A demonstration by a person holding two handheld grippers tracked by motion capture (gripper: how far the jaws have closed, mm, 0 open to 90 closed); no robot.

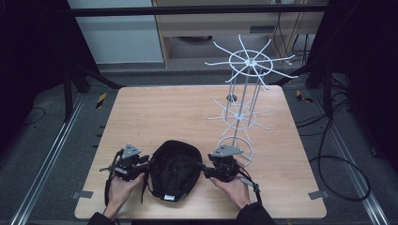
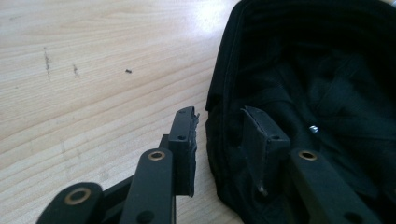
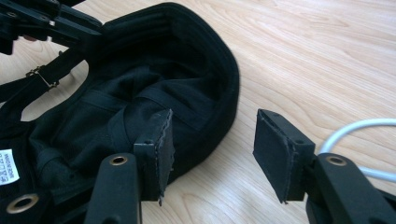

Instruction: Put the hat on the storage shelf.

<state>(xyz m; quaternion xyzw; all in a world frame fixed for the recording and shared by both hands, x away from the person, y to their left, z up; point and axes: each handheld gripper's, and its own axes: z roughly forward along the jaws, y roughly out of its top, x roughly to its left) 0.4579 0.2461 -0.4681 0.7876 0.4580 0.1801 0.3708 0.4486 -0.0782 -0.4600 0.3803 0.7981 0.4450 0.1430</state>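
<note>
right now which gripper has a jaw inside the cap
Both do. The left gripper and right gripper each straddle the cap's rim, one jaw inside, one outside over the table, on opposite sides, jaws open.

Light wood table (image 1: 155, 108), faint scuff marks on surface. Black cap (image 1: 174, 169) lies on it upside down, rim straddled by left jaws, w/ right jaws just beside. White wire rack (image 1: 241, 101) stands upright beyond right jaws.
</note>
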